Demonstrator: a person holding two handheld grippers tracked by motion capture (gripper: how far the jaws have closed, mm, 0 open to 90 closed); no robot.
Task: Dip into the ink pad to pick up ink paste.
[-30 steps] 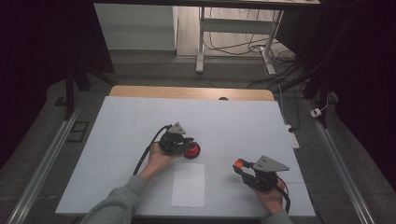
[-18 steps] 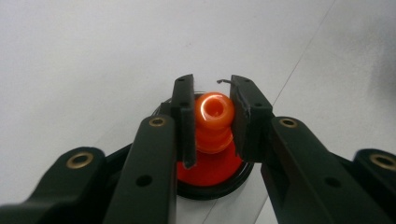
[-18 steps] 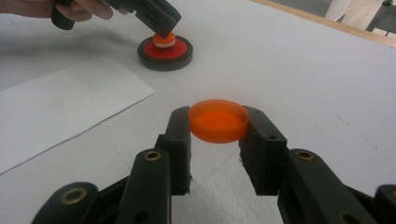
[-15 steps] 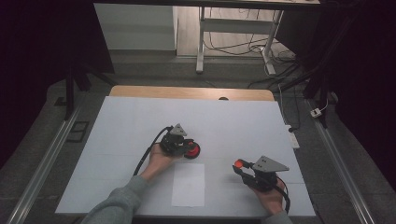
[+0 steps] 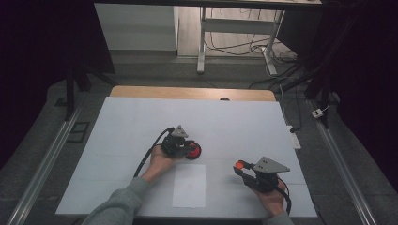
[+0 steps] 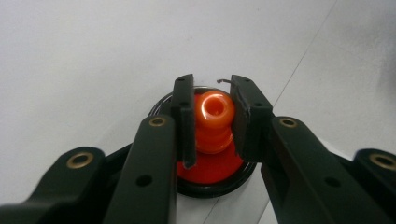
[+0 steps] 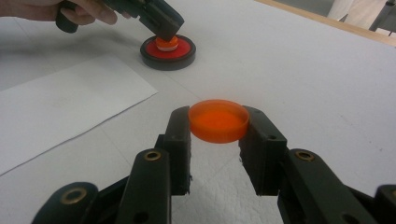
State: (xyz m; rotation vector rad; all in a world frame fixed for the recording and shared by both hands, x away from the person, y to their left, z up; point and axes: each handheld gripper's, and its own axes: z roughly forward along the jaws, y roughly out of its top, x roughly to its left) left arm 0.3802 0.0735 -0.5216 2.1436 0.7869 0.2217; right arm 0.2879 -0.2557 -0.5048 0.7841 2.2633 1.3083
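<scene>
Low over the table, left claw point(image 5: 187, 151) on orange knob point(image 6: 215, 122), right claw point(image 7: 218, 125) level with orange cap point(image 7: 218, 120).

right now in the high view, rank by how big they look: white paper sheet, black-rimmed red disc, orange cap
1. white paper sheet
2. black-rimmed red disc
3. orange cap, held in the right gripper; it is smallest, though partly hidden by the jaws.

A white sheet of paper point(image 5: 189, 185) lies flat near the front edge of the white counter point(image 5: 141, 122). A wooden strip point(image 5: 192, 93) runs along the far edge. Beyond it, cables point(image 5: 234, 47) trail across the floor around a metal frame leg point(image 5: 202, 40).
</scene>
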